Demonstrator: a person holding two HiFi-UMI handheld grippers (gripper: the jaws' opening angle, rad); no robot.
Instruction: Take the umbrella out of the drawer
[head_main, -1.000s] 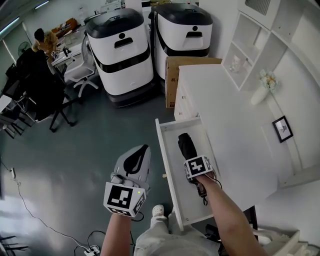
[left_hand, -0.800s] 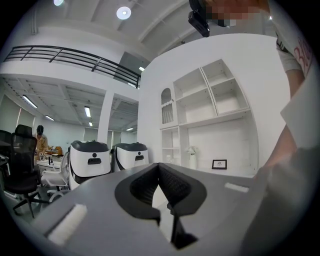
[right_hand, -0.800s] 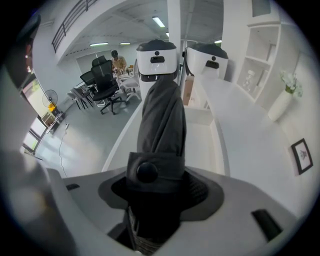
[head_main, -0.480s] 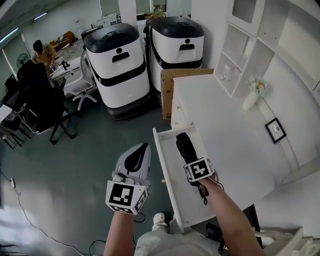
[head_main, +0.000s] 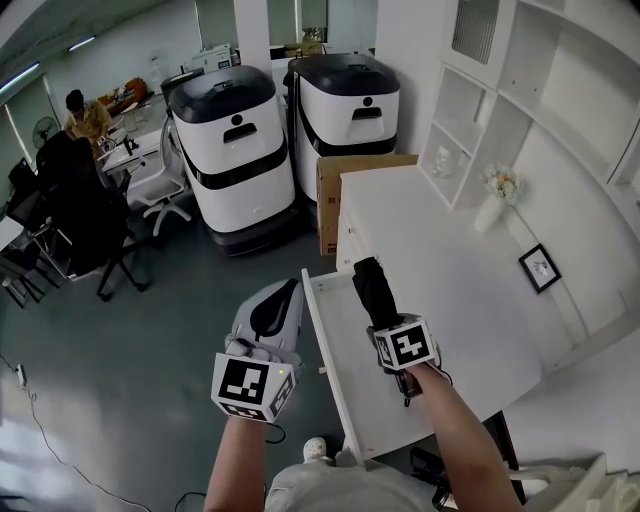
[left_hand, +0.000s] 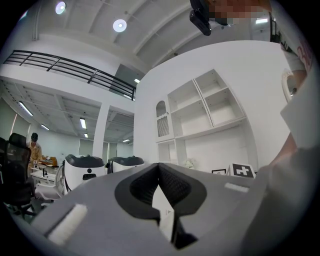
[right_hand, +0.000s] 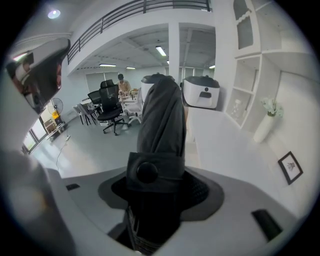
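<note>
Bright, even glow from ceiling lights (left_hand: 119, 25) (soft shadows only), gripper views warped with black corners.

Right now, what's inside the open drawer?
The drawer shows only bare white floor. The black umbrella, clamped in the right hand-held gripper, and the arm cover the rest, so anything beneath them cannot be seen.

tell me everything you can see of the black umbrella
The black folded fabric umbrella is a compact one, closed, its canopy bunched and bound by a snap-button strap. The right claw is clamped around its lower part, near the handle. It tilts upward over the open white drawer, seemingly touching nothing else.
</note>
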